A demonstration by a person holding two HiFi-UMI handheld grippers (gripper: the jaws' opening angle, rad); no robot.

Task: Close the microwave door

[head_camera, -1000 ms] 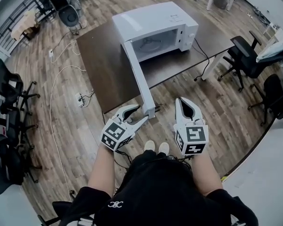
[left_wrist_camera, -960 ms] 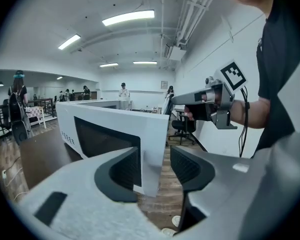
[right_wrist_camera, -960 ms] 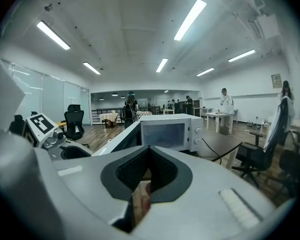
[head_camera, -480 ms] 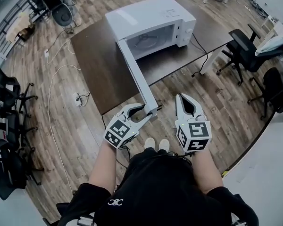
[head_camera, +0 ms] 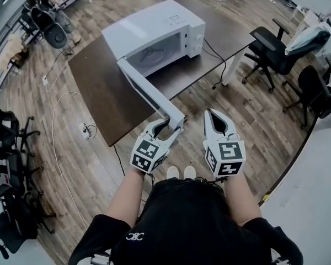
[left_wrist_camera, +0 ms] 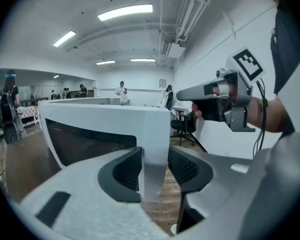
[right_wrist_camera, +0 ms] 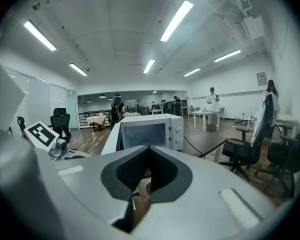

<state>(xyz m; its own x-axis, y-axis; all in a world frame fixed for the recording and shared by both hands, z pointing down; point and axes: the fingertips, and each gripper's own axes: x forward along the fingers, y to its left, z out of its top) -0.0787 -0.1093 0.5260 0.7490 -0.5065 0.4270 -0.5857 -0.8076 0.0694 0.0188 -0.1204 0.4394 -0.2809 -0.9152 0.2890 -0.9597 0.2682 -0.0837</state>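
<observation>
Door since a moment ago: the microwave door [head_camera: 146, 90] had swung a little way in toward the oven mouth, carried by the left claw [head_camera: 170, 127]. Both hands had come forward with it.
Surface: the dark surface [head_camera: 102, 87] stood at the left, with the microwave [head_camera: 154, 24] on its far part, cavity facing the person.
Left claw: clenched on the door's free edge, a pad on each face, though the jaws were easing open slightly as I watched.
Door's long axis: it ran from the hinge at the oven's left corner, out past the surface's near edge, to the claw. It was still well short of shut. The cavity lay to the door's right and away from the person, so I judged the push had to go that way, in an arc about the hinge.
Right claw [head_camera: 211, 115]: clenched on nothing, hovering just right of the door's end and apart from it.
Nearer hand: the left, already on the door.
</observation>
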